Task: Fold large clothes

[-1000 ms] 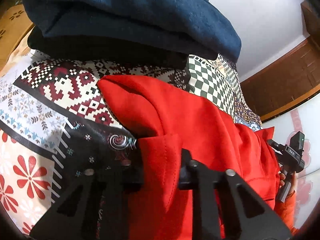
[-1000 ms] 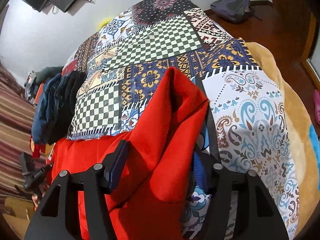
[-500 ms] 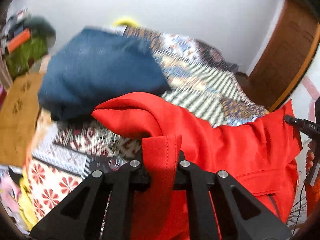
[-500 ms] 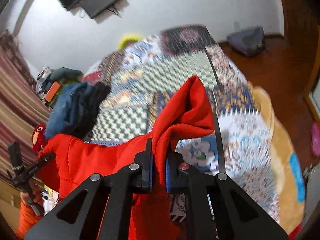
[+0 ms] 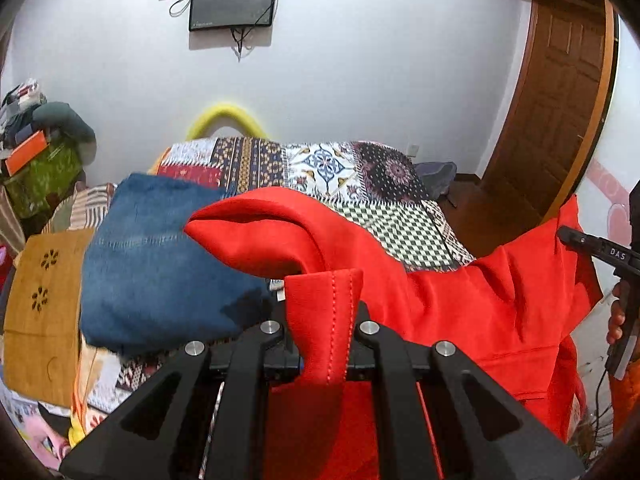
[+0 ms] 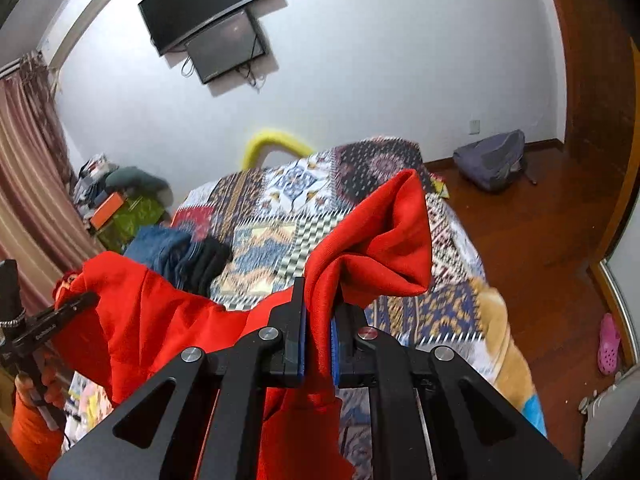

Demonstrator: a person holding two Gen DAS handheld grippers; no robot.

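Observation:
A large red garment hangs stretched between my two grippers above the patchwork bed. My left gripper is shut on a stitched red edge of it. My right gripper is shut on a bunched red corner that stands up above the jaws. The right gripper also shows at the right edge of the left wrist view, and the left gripper at the left edge of the right wrist view. The garment's lower part hangs out of sight below.
A folded blue garment lies on a black one on the bed's left side. A mustard cloth lies left of them. A grey backpack sits on the wooden floor. A brown door stands right.
Both grippers closed on the red garment and lifted it up off the bed; the views tilted from looking down at the quilt to looking across the room.

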